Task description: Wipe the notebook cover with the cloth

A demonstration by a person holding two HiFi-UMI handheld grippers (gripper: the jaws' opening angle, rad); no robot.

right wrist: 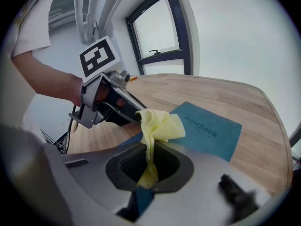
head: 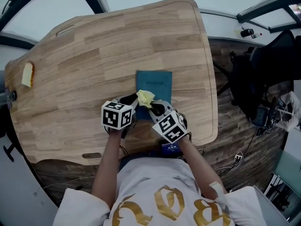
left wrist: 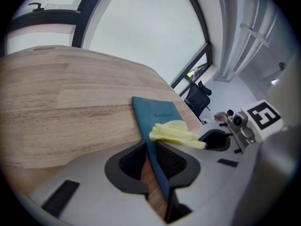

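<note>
cloth (right wrist: 162,126), judged soft, is pinched in the right gripper (right wrist: 149,164); the thin, likely slippery notebook (right wrist: 211,133) is straddled at its near edge by the part-open left gripper (left wrist: 153,163).

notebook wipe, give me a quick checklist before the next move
1. Cloth gripped by the right gripper: ok, pinched between its jaws.
2. Cloth over the notebook: ok, above the cover's near end; whether it touches, cannot tell.
3. Left gripper clamping the notebook: not ok, the near edge stands between its jaws but a gap shows beside it.
4. Notebook closed, cover up, on the table: ok.
5. Rest of the cover free of other things: ok.
</note>
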